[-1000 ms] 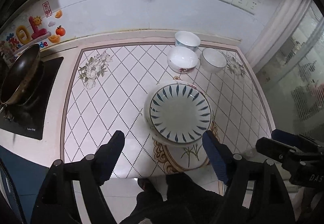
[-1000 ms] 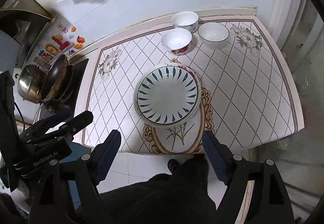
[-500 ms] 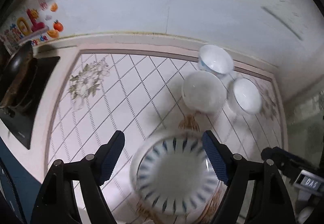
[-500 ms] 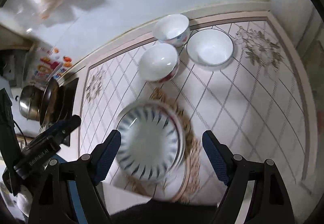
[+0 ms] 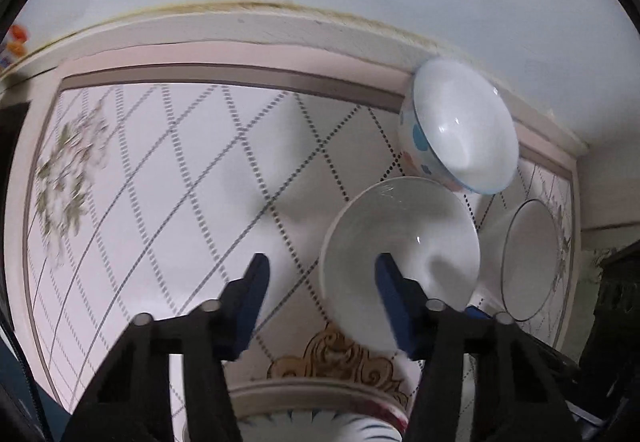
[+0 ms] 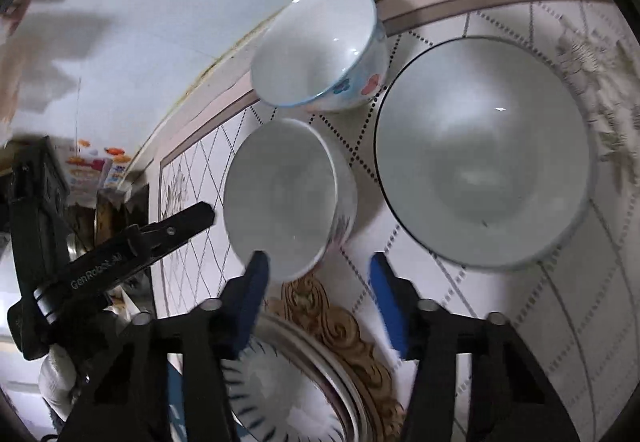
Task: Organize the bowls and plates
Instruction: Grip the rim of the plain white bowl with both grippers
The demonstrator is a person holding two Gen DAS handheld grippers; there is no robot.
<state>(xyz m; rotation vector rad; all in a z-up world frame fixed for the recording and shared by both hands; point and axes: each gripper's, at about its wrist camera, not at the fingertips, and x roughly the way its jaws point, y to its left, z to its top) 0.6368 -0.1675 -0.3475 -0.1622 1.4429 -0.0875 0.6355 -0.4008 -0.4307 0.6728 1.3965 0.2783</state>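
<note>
Tiled countertop (image 5: 168, 178), diamond pattern with a gold scroll motif at the near edge. Since a second ago both views have dropped from a high overview to close above the bowl cluster at the back right of the counter; the stove has slid almost out of the left view.

Blue-leaf plate stack (image 6: 288, 394) sits at the near edge, now under the grippers rather than ahead of them. Wide dark-rimmed bowl (image 6: 484, 154) stands to the right, just beside the middle white bowl (image 5: 400, 254); the blue-spotted bowl (image 5: 460, 126) is behind, against the wall.

Left gripper (image 5: 320, 294): jaws closing, having stood wider earlier; the middle bowl's near-left rim lies between the fingers, though blur leaves contact uncertain, probably none yet. Right gripper (image 6: 318, 294): jaws also closing, over bare tile between the middle bowl and the wide bowl, holding nothing.

Reading: bowls come first, probably nesting; nothing lifted so far.
</note>
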